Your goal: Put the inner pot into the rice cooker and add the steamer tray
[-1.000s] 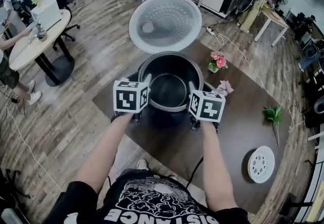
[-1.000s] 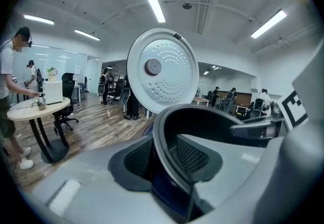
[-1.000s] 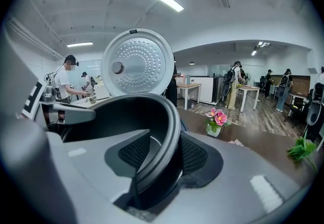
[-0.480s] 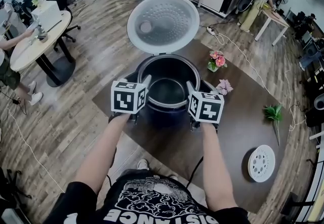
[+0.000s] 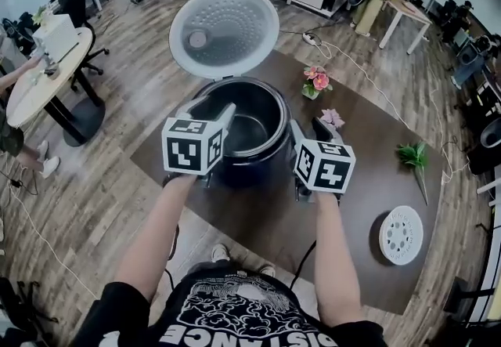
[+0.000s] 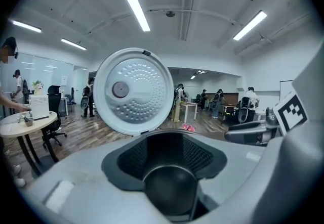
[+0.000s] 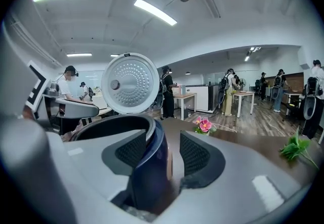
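Inner pot (image 5: 249, 132) in open cooker (image 5: 252, 171), tray (image 5: 401, 234) apart

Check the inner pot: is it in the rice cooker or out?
In. The inner pot sits down inside the rice cooker, its metal rim ringing the opening under the raised lid.

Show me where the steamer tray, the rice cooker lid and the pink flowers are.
steamer tray (image 5: 401, 234), head view, centre of the white perforated disc lying on the table.
rice cooker lid (image 5: 225, 30), head view, middle of its dotted inner face.
pink flowers (image 5: 316, 81), head view, on the blossoms.
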